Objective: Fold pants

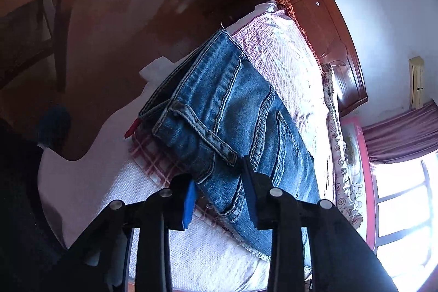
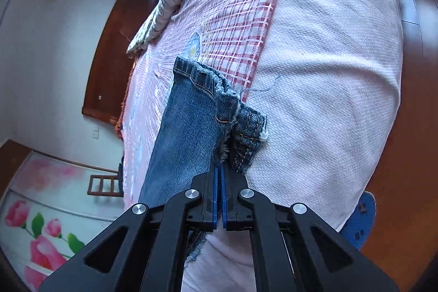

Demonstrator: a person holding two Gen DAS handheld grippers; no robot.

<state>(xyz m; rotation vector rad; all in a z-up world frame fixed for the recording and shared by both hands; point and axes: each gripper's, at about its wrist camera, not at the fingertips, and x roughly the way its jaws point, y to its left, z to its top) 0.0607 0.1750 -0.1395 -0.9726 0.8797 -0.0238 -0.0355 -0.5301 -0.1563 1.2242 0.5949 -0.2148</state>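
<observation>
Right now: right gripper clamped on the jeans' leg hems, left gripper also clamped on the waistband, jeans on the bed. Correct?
Not quite. The left gripper is open: the left wrist view shows its jaws spread either side of the jeans at the waistband, not clamped. The rest stands: the right gripper is shut on the leg hems, and the jeans lie on the bed.

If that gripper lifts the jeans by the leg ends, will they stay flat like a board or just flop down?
Probably flop: the jeans already bunch and crease where the right hand-held gripper pinches the hems. They likely feel fairly heavy for cloth, judging by the thick seams and waistband. Slipping seems unlikely, since the denim looks rough and the jaws are shut tight. The left hand-held gripper is open.
</observation>
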